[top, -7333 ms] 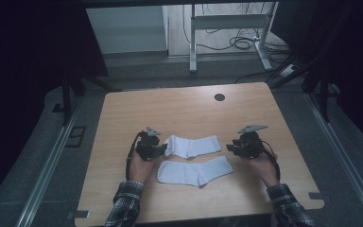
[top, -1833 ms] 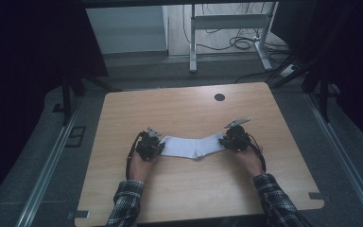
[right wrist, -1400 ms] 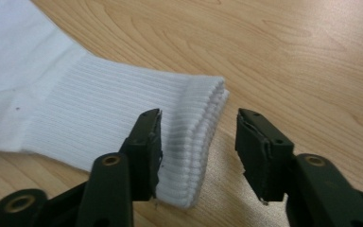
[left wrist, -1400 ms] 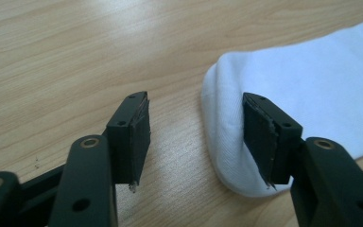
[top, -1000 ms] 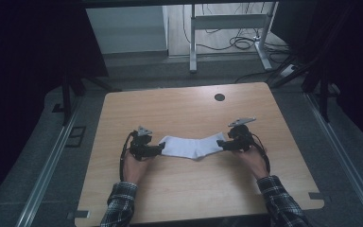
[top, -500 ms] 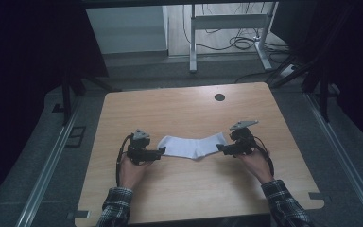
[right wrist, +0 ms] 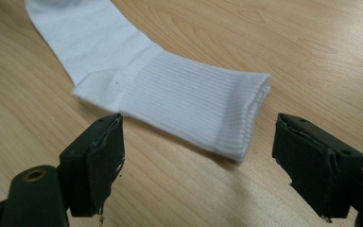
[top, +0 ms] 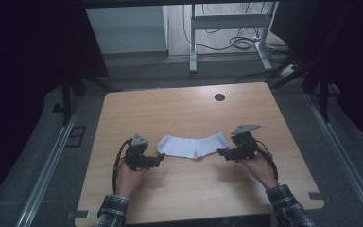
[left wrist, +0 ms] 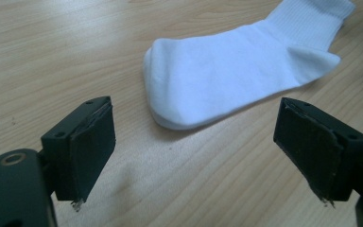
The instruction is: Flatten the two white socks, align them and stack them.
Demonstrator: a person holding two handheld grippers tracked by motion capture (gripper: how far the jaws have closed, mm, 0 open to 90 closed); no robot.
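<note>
A white sock pair point(top: 194, 145) lies flat on the wooden table point(top: 179, 109), one sock on top of the other. Its toe end point(left wrist: 203, 80) points at my left gripper point(top: 157, 161), its ribbed cuff point(right wrist: 194, 106) at my right gripper point(top: 223, 152). The left gripper point(left wrist: 203, 151) is open, a little short of the toe, with bare table between its pads. The right gripper point(right wrist: 208, 161) is open too, just clear of the cuff's edge. Both sets of jaws have just been opening, with nothing between them.
A dark round hole point(top: 220, 97) sits near the table's far edge. Beyond the table stand a metal desk frame point(top: 227, 28) and cables on the floor. Rails run along the floor on both sides of the table.
Both grippers have let go of the sock ends, opened their jaws and drawn back a little. Seven seconds ago the two socks lay apart; now they lie stacked.
</note>
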